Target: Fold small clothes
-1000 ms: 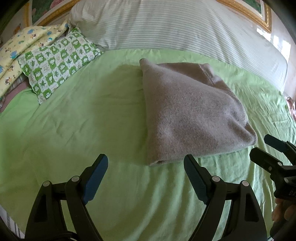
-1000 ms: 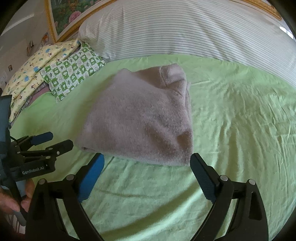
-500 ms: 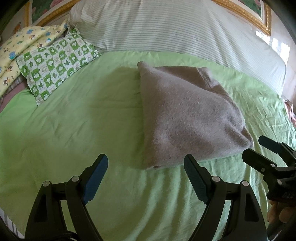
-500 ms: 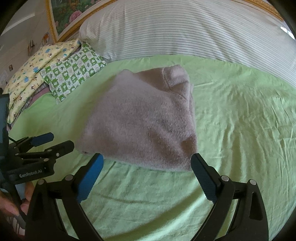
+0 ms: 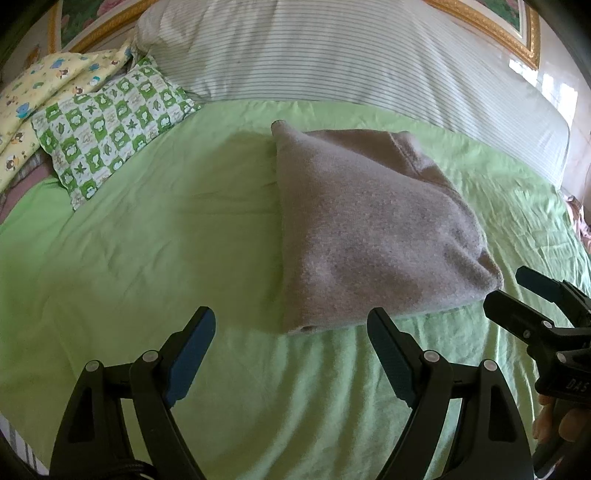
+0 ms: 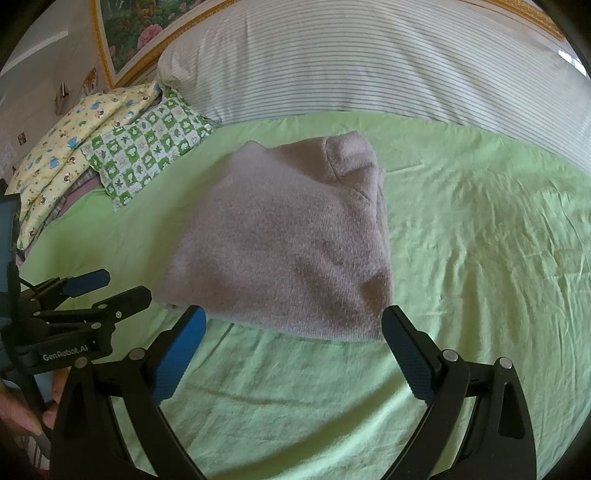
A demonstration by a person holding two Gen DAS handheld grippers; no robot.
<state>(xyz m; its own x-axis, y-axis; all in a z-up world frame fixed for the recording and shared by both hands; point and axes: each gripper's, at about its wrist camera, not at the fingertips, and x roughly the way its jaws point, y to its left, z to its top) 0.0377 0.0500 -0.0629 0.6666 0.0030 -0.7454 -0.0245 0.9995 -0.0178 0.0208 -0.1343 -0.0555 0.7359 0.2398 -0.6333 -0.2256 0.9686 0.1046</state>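
Note:
A grey knitted garment (image 5: 369,229) lies folded into a thick packet on the green bed sheet (image 5: 147,258); the right wrist view shows the garment (image 6: 288,243) too. My left gripper (image 5: 291,328) is open just short of the packet's near left corner, holding nothing. My right gripper (image 6: 291,325) is open with its fingers level with the packet's near edge, which lies between them, untouched. Each gripper shows in the other's view: the right gripper (image 5: 517,288) at the right edge, the left gripper (image 6: 107,288) at the left.
A striped white bolster (image 5: 332,55) runs along the head of the bed. A green checked pillow (image 5: 110,125) and a yellow patterned pillow (image 5: 33,96) lie at the far left. A framed picture (image 6: 136,29) hangs behind. Green sheet (image 6: 480,240) stretches right of the garment.
Both grippers have edged forward toward the folded garment, which now sits closer and larger in both views. The garment itself has not moved, and both grippers stayed open.

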